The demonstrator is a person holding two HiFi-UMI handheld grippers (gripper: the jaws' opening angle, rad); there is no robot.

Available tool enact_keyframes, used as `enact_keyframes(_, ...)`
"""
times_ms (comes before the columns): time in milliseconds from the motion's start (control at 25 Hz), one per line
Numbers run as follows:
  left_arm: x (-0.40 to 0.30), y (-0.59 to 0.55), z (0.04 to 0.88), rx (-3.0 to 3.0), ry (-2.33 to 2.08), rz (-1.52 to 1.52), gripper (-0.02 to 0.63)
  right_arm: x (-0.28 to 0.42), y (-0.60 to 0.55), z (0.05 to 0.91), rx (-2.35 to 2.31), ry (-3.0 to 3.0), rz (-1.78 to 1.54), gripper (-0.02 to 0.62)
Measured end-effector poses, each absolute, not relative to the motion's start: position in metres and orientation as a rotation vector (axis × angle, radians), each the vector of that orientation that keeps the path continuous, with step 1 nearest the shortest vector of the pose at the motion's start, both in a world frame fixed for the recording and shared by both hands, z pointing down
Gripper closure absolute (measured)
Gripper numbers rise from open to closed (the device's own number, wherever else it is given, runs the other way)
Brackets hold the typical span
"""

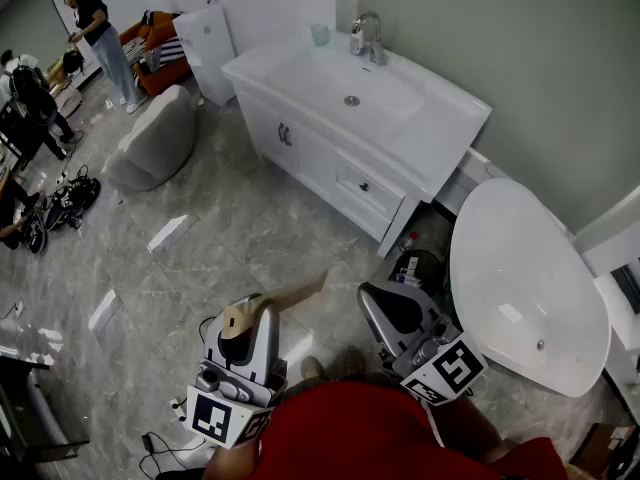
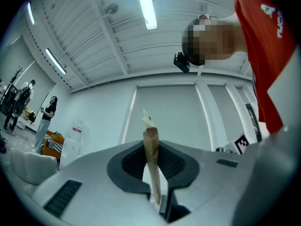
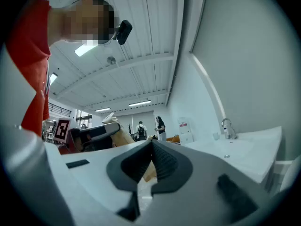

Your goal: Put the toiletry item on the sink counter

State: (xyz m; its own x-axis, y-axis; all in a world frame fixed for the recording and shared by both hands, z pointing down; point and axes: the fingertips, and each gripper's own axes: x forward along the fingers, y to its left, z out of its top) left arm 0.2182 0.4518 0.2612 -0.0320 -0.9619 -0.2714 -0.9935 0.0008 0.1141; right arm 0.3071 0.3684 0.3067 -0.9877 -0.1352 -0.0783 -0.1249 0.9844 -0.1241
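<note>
The toiletry item [image 1: 290, 295] is a flat tan packet, and my left gripper [image 1: 262, 313] is shut on it low in the head view, its free end pointing toward the vanity. In the left gripper view the packet [image 2: 149, 126] stands edge-on, pinched between the jaws of the left gripper [image 2: 152, 150]. My right gripper [image 1: 368, 293] is held beside it, shut, with nothing between the pads. The right gripper view shows the right gripper [image 3: 151, 146] with jaws together and the left gripper [image 3: 94, 132] to its left. The white sink counter [image 1: 440, 118] stands ahead, well beyond both grippers.
On the counter are a faucet [image 1: 365, 36] and a small cup [image 1: 319, 34]. A white oval tub [image 1: 520, 278] sits to the right, with a dark bin [image 1: 410, 268] between it and the vanity. A grey beanbag [image 1: 155, 138] and a standing person [image 1: 100, 28] are at the far left.
</note>
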Motion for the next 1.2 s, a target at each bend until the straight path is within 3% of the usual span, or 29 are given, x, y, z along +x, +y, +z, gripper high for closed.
enact_keyframes(1200,0.237,0.382,0.237,-2.063,2.140,0.498,0.548,0.326,0.297,0.280,-0.136,3.007,-0.089,0.566)
